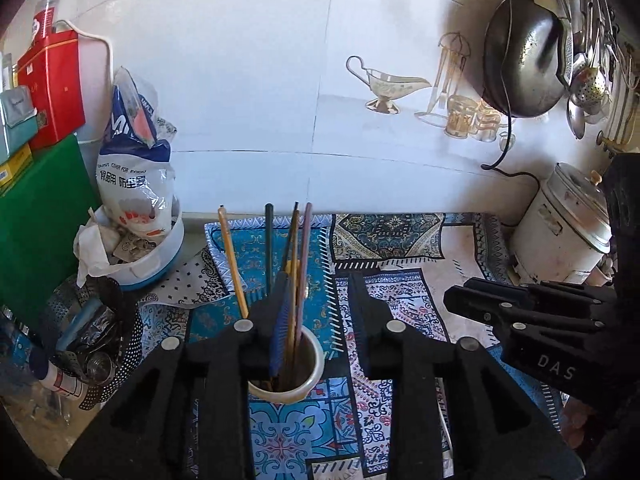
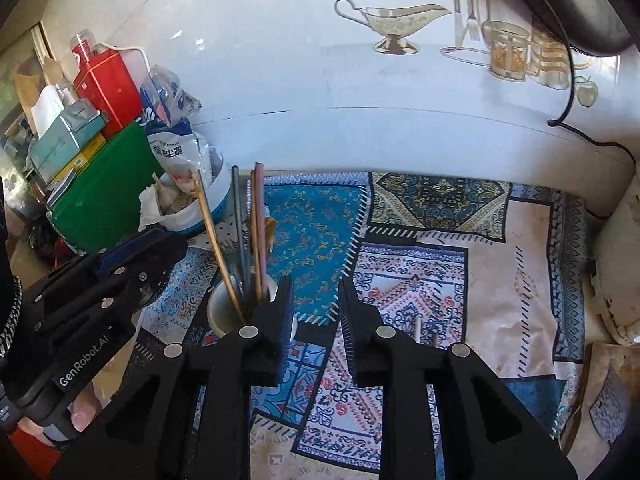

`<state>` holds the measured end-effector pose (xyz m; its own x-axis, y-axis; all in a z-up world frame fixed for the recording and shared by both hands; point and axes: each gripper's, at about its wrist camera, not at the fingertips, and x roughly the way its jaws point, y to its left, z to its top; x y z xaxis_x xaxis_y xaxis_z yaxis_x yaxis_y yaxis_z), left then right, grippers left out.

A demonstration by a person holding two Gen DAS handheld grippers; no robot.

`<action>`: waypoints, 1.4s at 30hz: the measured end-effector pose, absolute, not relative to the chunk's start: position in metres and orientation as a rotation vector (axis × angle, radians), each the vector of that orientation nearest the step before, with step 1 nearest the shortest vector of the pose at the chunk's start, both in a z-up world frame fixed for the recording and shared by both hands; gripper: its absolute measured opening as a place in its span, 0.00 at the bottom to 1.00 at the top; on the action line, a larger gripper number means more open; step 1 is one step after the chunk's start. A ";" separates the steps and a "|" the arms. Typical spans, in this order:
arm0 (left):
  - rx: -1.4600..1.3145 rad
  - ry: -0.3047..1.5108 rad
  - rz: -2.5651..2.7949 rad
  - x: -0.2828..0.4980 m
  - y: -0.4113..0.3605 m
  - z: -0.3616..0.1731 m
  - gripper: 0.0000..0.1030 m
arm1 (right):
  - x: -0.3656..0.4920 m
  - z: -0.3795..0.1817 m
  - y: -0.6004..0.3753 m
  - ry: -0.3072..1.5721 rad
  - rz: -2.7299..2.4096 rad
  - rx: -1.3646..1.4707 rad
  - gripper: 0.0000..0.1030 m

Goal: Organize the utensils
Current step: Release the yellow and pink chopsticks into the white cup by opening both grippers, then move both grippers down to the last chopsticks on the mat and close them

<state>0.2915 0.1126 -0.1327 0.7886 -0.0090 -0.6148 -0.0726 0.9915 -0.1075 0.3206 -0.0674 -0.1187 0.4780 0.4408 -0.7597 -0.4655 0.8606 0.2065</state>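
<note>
Patterned cloth (image 2: 440, 240) covered the counter under a tiled wall. White cup (image 1: 308, 384) held the chopsticks (image 1: 298, 264) upright. Left gripper (image 1: 316, 312) and right gripper (image 2: 316, 304) were both spread wide, empty. Likely near done; two loose sticks (image 2: 425, 330) beside the right fingers probably came next. Rice cooker (image 1: 564, 224) stood well apart.
</note>
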 end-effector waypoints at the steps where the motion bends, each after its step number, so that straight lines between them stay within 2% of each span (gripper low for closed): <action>1: -0.124 0.663 0.032 0.292 0.106 -0.133 0.31 | 0.321 -0.120 -0.077 0.921 0.539 -0.027 0.20; 10: -0.102 0.741 -0.011 0.309 0.047 -0.154 0.42 | 0.324 -0.137 -0.143 0.955 0.433 -0.004 0.20; 27: -0.037 1.151 -0.055 0.363 -0.039 -0.305 0.43 | 0.321 -0.206 -0.226 1.132 0.325 -0.001 0.20; 34: -0.055 1.217 -0.052 0.377 -0.042 -0.334 0.31 | 0.318 -0.220 -0.241 1.173 0.316 0.019 0.20; 42: -0.014 1.184 -0.118 0.392 -0.059 -0.335 0.31 | 0.318 -0.229 -0.244 1.199 0.314 0.021 0.20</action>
